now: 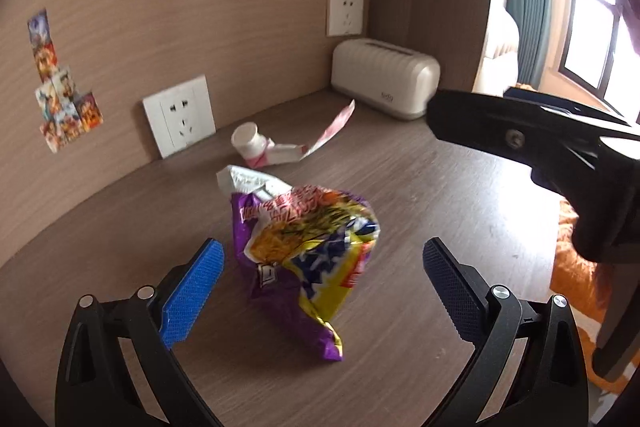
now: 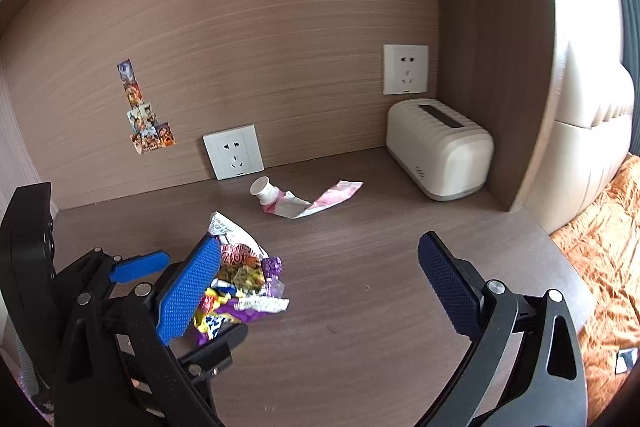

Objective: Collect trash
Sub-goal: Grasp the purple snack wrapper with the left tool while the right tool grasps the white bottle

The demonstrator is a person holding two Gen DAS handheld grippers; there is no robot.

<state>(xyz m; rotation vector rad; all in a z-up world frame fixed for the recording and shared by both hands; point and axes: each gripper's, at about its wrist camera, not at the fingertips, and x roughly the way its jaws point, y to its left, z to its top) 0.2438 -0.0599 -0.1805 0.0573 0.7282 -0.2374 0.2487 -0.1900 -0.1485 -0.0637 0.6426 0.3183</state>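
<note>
Left claw point(image 1: 322, 291) is spread wide with the crumpled purple-yellow snack wrapper point(image 1: 308, 259) sitting between its fingers on the wood surface point(image 1: 420, 195), not gripped. Right claw point(image 2: 320, 291) is wide too, nothing in it. A squashed pink-white tube point(image 2: 298, 201) lies further back, near the wall socket point(image 2: 234, 151) and white tissue box point(image 2: 438, 147).

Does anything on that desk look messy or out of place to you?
Yes. A crumpled purple and yellow snack bag lies mid-desk between the open left gripper fingers. Behind it, a small white cup is tipped on its side by a torn pink and white wrapper. The cream tissue box looks tidy.
</note>
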